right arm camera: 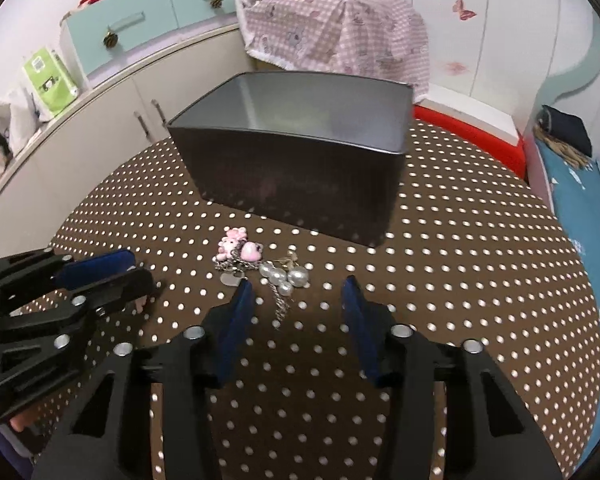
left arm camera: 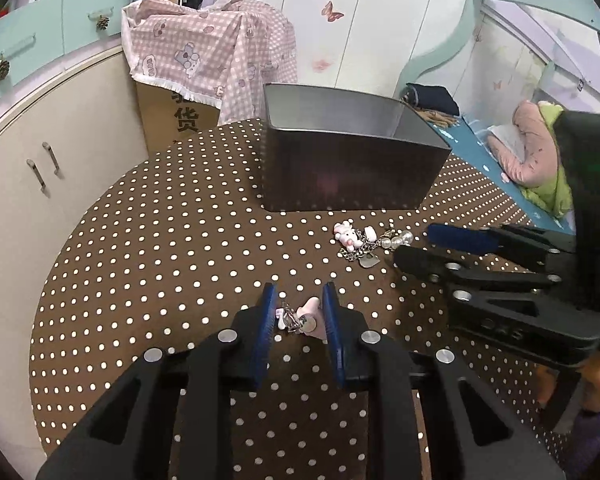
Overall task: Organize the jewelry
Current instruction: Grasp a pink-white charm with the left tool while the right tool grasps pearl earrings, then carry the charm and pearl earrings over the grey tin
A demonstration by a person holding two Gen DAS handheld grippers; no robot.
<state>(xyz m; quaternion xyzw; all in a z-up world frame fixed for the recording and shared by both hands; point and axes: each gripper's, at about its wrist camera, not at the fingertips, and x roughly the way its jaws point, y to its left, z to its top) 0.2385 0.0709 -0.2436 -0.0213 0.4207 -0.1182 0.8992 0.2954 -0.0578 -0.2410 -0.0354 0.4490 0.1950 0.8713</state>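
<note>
The left gripper (left arm camera: 298,304) stands narrowed around a small pink charm on a chain (left arm camera: 300,318); whether its blue pads truly pinch it cannot be told. The right gripper (right arm camera: 298,300) hangs unclenched, empty, its jaws straddling the near end of a pearl-and-chain piece (right arm camera: 284,280) whose chain runs toward it. Just beyond lie pink charms (right arm camera: 240,250) in the same tangle. Farther ahead sits the open grey metal box (right arm camera: 300,176) on the polka-dot tablecloth (right arm camera: 460,280). The box's floor is hidden.
</note>
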